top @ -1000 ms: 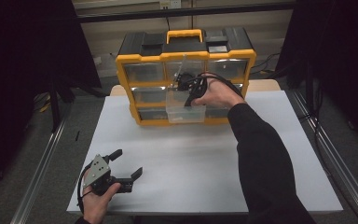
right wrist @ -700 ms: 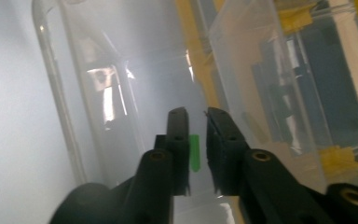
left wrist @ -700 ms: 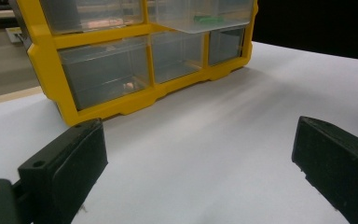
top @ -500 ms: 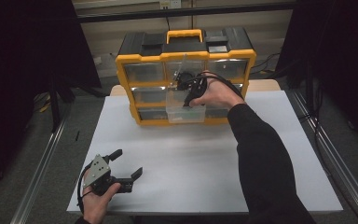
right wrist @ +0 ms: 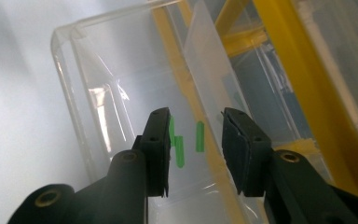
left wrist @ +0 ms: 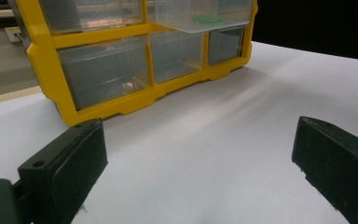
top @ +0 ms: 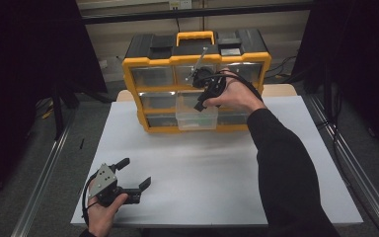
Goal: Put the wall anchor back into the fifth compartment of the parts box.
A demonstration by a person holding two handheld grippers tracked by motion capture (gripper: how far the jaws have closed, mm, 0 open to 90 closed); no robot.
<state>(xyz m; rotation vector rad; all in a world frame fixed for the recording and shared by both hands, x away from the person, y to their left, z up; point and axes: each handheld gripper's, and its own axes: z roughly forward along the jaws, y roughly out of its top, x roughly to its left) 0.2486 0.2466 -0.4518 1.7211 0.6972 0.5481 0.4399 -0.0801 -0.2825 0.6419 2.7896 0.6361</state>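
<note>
A yellow drawer organizer (top: 197, 59) stands at the back of the white table (top: 202, 168). Its clear middle drawer (top: 196, 118) is pulled out. My right gripper (top: 201, 104) points down into that drawer. Its jaws have just been opening, and the fingertips (right wrist: 161, 121) stand apart above small green pieces (right wrist: 179, 150) on the drawer floor (right wrist: 88, 70); one piece lies close beside the left pad, not pressed. My left gripper (top: 134, 173) rests low near the table's front left, jaws wide open with nothing between them (left wrist: 200, 126). From there the organizer (left wrist: 102, 39) and a green piece (left wrist: 207, 19) show ahead.
Metal rails (top: 44, 177) run along both sides of the table. The other organizer drawers (top: 150, 76) are closed; a small pale item (left wrist: 128, 86) lies in a lower one. Bare white tabletop (top: 217, 163) lies between the organizer and the left gripper.
</note>
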